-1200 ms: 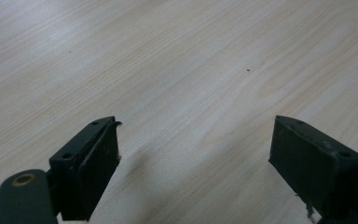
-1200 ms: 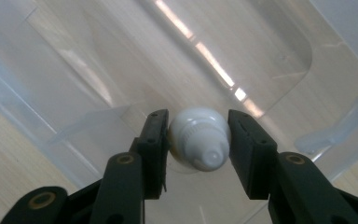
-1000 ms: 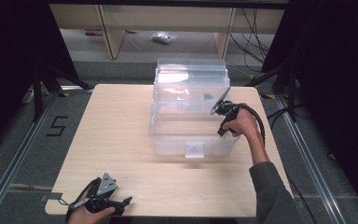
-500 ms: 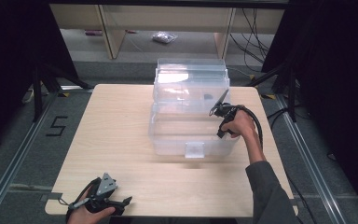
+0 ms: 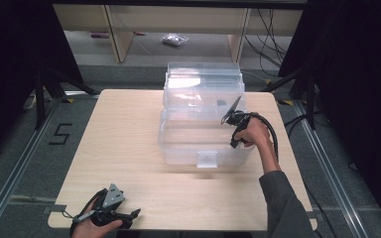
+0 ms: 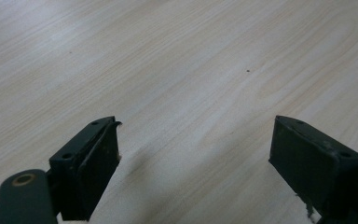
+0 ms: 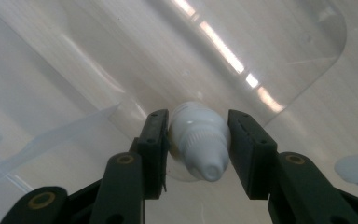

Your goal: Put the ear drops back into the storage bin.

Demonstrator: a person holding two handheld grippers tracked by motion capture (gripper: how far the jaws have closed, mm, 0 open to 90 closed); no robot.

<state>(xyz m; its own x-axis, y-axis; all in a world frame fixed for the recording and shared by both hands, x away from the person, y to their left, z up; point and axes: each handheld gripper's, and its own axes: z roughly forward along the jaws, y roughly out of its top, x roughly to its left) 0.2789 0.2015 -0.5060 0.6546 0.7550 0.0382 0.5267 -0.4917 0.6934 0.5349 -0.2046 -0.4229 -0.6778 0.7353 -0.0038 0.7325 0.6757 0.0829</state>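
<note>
Here my right gripper (image 5: 232, 115) sits at the right edge of the clear plastic bin (image 5: 203, 124), which stands mid-table toward the far side. In the right gripper view (image 7: 198, 140) its jaws are clamped on a small white bottle (image 7: 199, 140), cap end pointing back at the camera, with the bin's transparent wall just behind it. My left gripper (image 5: 129, 214) rests low on the wooden table (image 5: 124, 134) near the front-left corner, well apart from the bin; its jaws (image 6: 193, 158) stand wide apart over bare wood.
</note>
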